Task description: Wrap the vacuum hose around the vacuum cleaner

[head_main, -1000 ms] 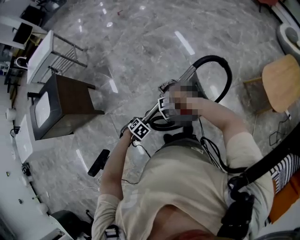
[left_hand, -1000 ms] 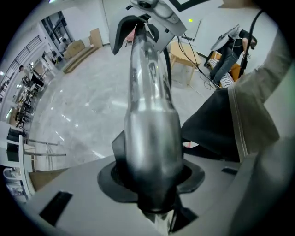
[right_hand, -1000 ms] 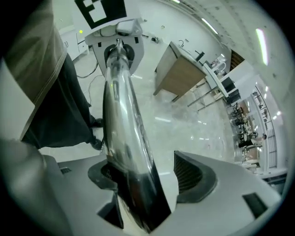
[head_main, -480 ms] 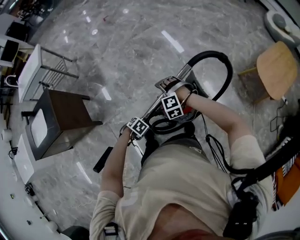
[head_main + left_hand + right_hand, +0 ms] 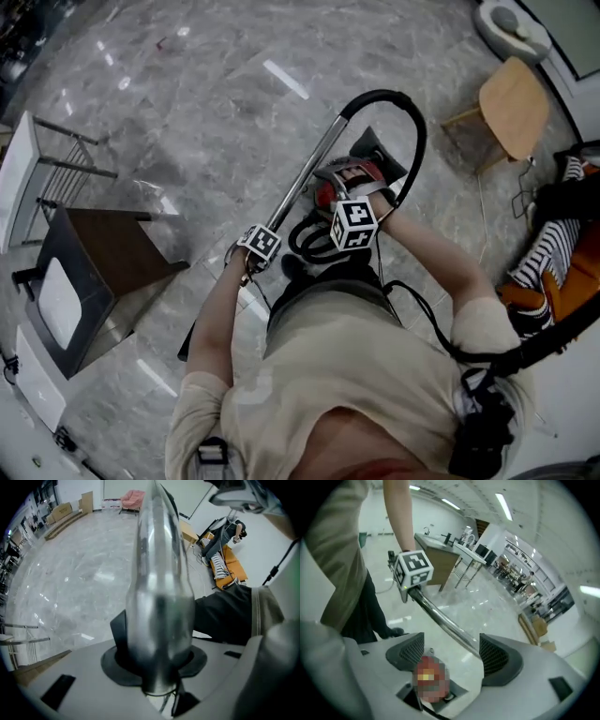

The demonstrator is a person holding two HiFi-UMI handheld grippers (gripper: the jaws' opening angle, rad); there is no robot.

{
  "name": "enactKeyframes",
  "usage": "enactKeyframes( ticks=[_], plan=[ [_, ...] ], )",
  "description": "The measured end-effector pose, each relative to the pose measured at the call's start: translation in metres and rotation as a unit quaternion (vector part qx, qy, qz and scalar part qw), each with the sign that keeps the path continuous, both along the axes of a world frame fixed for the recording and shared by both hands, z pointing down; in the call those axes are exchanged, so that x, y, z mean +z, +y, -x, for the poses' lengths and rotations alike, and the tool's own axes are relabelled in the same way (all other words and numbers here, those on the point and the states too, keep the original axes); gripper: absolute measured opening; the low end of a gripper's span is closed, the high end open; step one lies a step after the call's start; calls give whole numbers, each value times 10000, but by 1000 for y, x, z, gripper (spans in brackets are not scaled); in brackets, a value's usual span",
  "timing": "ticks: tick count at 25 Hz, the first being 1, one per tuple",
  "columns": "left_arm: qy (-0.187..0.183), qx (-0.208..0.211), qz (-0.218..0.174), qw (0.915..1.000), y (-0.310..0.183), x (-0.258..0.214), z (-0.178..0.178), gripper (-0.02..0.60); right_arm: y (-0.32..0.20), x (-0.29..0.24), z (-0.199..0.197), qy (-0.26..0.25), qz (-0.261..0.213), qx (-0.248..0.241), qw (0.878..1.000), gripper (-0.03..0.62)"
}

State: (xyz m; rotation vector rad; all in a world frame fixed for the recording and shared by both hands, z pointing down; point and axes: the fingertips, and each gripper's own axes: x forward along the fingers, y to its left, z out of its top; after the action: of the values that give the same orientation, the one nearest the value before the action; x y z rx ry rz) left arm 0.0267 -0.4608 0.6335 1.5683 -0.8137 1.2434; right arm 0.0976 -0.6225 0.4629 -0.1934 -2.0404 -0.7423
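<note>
Vacuum hose (image 5: 380, 93) first: it is black and makes a big bend over the floor (image 5: 187, 122). It starts at the far end of the metal tube (image 5: 302, 183), at 12 o'clock from the vacuum cleaner (image 5: 330, 192), and comes round to its 3 o'clock side. Some black loops (image 5: 309, 242) lie right by the red body at 6 o'clock. They look like hose that is wound already, but I can't be sure.

My left claw (image 5: 157, 653) is at 8 o'clock from the body. Its jaws have just been closing, and now they squeeze the shiny tube, which sticks out long and straight ahead of them. My right claw (image 5: 452, 656) is at 5 o'clock from the body. Its jaws have just been opening and now stand wide. The tube runs across the gap close to one pad, but no pad presses on it, so that claw holds nothing.

I think I am in the middle of the job: one claw holds the tube and the other is free to fetch more hose. The big bend is not wrapped yet. Next I should take the open claw to the loose hose at 3 o'clock, pinch it, and lead it round the body. The hose looks springy, so I must hold it snug or it may pop back out.
</note>
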Motion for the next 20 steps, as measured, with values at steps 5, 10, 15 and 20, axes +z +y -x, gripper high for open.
enactKeyframes(
  ticks=[5, 10, 15, 20],
  plan=[
    [-344, 43, 218, 9992, -1, 10, 34, 152, 74, 27, -12, 499, 1915, 630, 9782, 236],
    [-854, -48, 830, 9929, 25, 6, 49, 150, 116, 19, -41, 286, 3407, 1038, 9340, 5],
    [-995, -411, 1170, 9873, 24, 6, 52, 150, 149, 28, -78, 260, 4176, 994, 9028, 5],
    [-929, -841, 1198, 9849, -6, 14, 31, 152, 174, 52, -117, 303, 4770, 1313, 8685, 5]
  ],
)
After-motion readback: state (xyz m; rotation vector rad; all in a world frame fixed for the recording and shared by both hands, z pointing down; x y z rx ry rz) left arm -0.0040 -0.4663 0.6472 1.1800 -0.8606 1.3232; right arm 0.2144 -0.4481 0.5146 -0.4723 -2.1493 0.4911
